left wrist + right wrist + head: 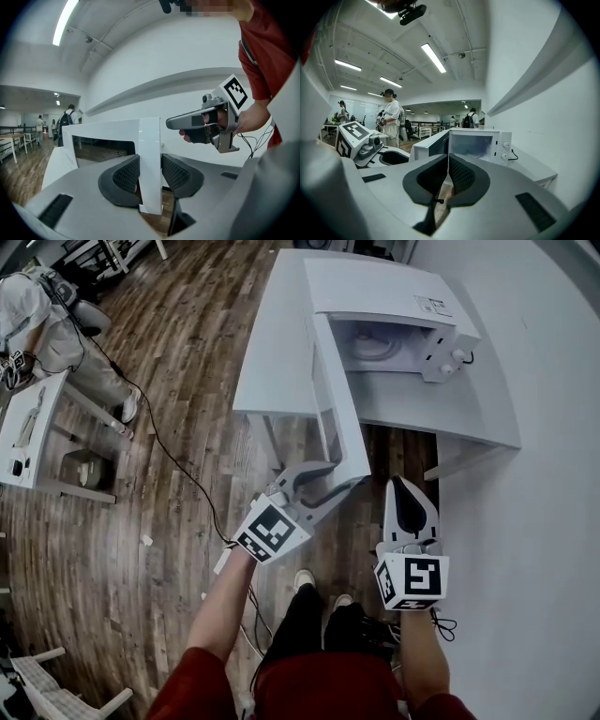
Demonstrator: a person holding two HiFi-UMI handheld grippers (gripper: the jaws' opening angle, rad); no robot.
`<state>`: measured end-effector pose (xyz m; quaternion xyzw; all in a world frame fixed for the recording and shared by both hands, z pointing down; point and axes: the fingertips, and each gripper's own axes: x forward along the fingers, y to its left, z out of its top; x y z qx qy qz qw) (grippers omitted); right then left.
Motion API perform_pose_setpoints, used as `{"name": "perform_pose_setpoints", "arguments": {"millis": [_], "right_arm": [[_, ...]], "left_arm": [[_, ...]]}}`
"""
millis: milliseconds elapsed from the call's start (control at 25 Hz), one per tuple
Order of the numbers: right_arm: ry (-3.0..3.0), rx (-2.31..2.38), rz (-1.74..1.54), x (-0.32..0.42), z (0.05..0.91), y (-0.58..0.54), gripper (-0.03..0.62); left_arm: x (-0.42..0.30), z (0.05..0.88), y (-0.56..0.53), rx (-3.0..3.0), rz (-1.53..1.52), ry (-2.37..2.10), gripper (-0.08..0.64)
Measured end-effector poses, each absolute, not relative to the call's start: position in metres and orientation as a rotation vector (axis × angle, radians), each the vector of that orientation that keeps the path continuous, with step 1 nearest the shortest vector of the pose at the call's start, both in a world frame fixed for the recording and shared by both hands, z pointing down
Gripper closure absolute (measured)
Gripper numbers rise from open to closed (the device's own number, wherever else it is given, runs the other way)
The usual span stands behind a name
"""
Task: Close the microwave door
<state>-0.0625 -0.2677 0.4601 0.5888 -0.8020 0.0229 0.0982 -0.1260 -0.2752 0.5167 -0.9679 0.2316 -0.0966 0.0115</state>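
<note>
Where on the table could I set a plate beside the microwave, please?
The white table is bare left of the open microwave door, out to its edge, and on the near strip before the microwave. Crowded only at the door's free edge, where the left gripper holds it.

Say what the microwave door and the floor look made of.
Door: smooth white frame with a soft sheen, plastic or painted metal; dark window, probably glass. Floor: brown planks with grain and seams, wood or wood-look laminate.
</note>
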Motion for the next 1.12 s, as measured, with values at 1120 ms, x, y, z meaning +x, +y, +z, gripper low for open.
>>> {"name": "perform_pose_setpoints", "arguments": {"millis": [1120], "right_arm": [[-2.415,1.809,0.082,0.108,0.448,-0.35,0.565]], "left_arm": [[0.033,0.515,-0.346,-2.953,-0.309,1.105,0.413]]}}
